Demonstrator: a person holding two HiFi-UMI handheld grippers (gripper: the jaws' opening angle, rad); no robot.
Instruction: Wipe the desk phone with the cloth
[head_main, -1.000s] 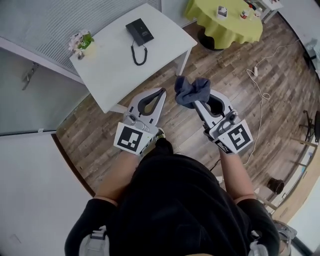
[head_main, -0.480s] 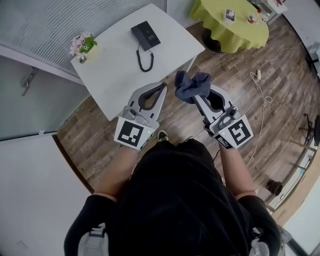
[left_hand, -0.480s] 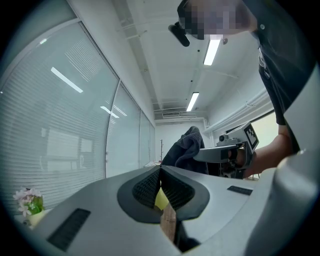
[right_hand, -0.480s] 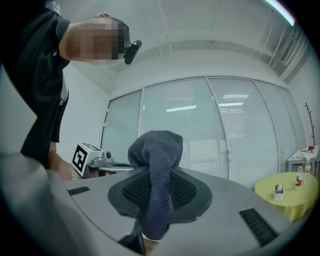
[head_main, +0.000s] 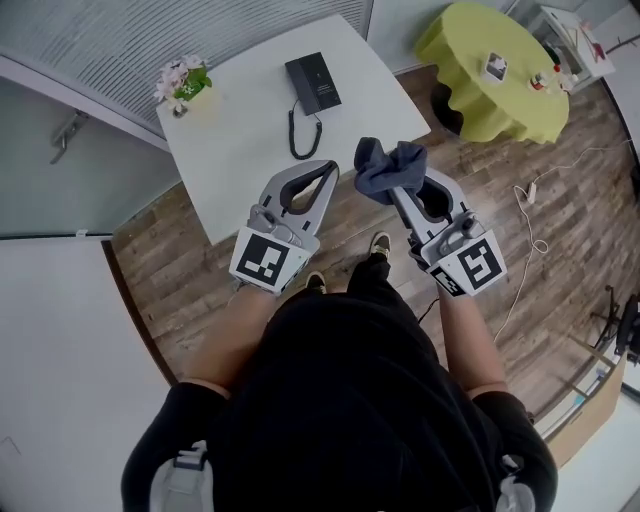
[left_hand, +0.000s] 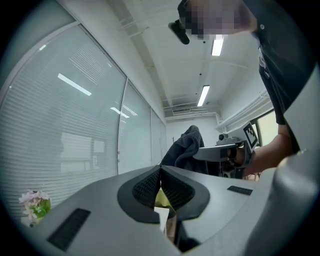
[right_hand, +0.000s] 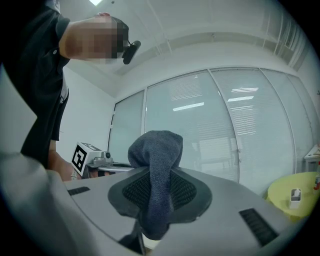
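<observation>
A black desk phone (head_main: 313, 82) with a coiled cord (head_main: 300, 135) lies on the white table (head_main: 240, 130) ahead of me. My right gripper (head_main: 398, 190) is shut on a dark grey-blue cloth (head_main: 388, 168), which bunches above the jaws in the right gripper view, cloth (right_hand: 156, 165). My left gripper (head_main: 325, 180) is shut and holds nothing; its jaws meet at the tip (left_hand: 160, 172). It hangs over the table's near edge, short of the phone. The cloth (left_hand: 186, 150) and right gripper also show in the left gripper view.
A small pot of pink flowers (head_main: 183, 80) stands at the table's left corner. A round table with a yellow-green cloth (head_main: 490, 75) and small items is at the right. A white cable (head_main: 525, 230) trails over the wooden floor. Glass partition walls run behind the table.
I have stepped closer to the white table; the phone and table have shifted nearer and rightward in view. Both grippers keep the same pose, the cloth still held.
</observation>
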